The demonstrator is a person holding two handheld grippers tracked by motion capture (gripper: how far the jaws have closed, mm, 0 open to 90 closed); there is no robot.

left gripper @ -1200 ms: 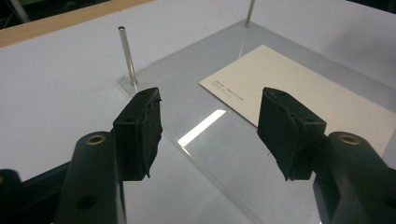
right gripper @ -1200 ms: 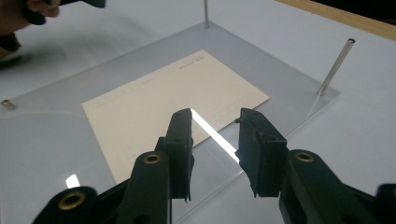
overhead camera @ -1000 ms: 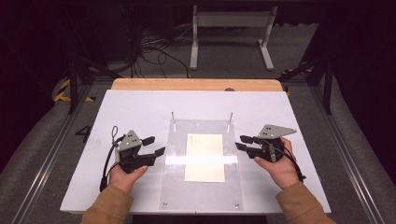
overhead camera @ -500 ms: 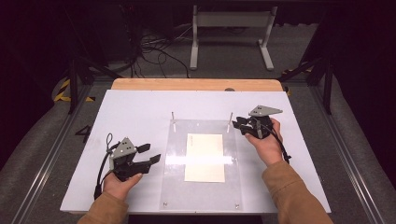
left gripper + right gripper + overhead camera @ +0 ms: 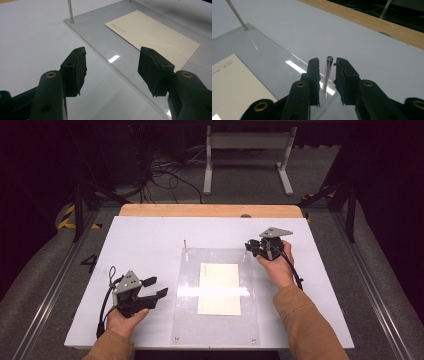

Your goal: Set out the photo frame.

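The slim, shiny metal pin stands upright at the far right corner of the clear plate on the white counter. The right tool has been closing around it, seemingly not yet touching. The left tool hangs half-open, empty, beside the plate.

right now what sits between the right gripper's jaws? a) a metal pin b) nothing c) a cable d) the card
a: in the right gripper view a metal pin stands upright between the right gripper jaws, which have just been closing, with small gaps on both sides.
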